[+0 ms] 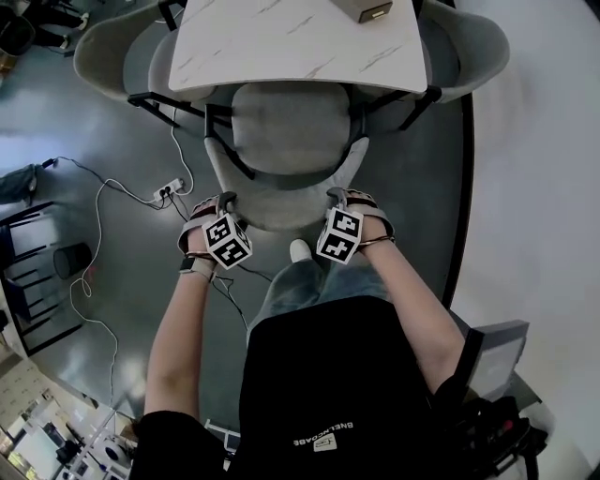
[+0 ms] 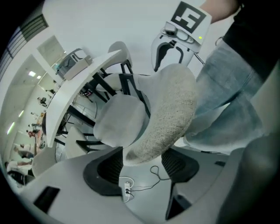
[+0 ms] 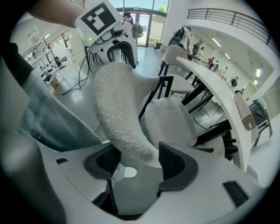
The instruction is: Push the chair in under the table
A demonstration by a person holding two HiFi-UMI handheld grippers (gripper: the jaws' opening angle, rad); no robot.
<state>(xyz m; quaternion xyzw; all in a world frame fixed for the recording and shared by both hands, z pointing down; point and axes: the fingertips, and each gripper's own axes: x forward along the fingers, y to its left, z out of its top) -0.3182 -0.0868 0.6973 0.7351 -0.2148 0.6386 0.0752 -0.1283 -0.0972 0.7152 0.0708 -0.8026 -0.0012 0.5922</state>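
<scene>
Left claw (image 2: 142,164) opening round chair back (image 1: 281,202), right claw (image 3: 135,164) clamped on it; table (image 1: 291,37) ahead, my leg (image 1: 305,281) behind, cable (image 1: 98,220) left.

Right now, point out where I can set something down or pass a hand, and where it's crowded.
Bare: the tabletop left of the small box, and the pale floor right of the dark curved band. Crowded: the grey floor left of the chair, where a power strip and cables trail, and under the tabletop, packed with chair legs.
</scene>
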